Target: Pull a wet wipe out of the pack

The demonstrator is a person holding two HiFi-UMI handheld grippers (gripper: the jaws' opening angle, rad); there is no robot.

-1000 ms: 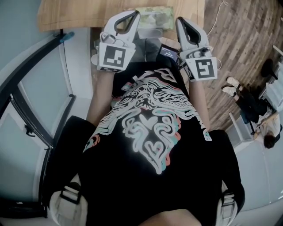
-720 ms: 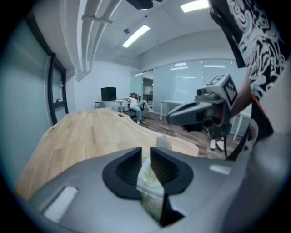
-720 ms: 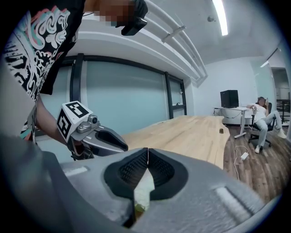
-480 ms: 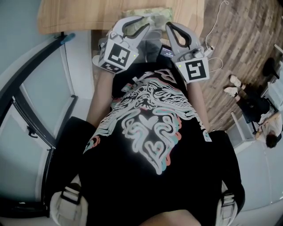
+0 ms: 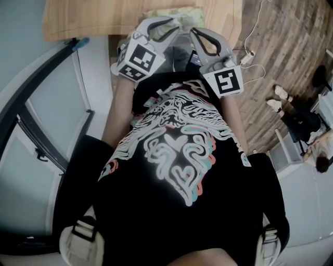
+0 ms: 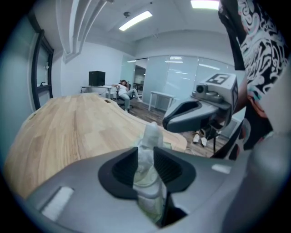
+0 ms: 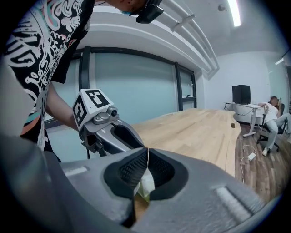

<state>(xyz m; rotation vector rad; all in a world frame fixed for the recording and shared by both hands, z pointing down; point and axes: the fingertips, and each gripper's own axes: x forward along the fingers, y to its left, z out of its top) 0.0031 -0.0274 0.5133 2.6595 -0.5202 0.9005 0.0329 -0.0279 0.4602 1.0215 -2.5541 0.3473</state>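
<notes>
One twisted white wet wipe (image 6: 151, 132) stands between the left gripper's (image 6: 145, 152) part-open jaws, which have just been opening. It rises from the pale green pack (image 5: 174, 13), whose edge the right gripper (image 7: 146, 152) pinches. Gripping and pulling likely remain.

Light wooden table (image 5: 93, 21); green wet-wipe pack (image 5: 187, 14) lying near its front edge

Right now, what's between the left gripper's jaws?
A white wet wipe stands between the left gripper's jaws, which have just been opening; the left gripper view shows it.
</notes>
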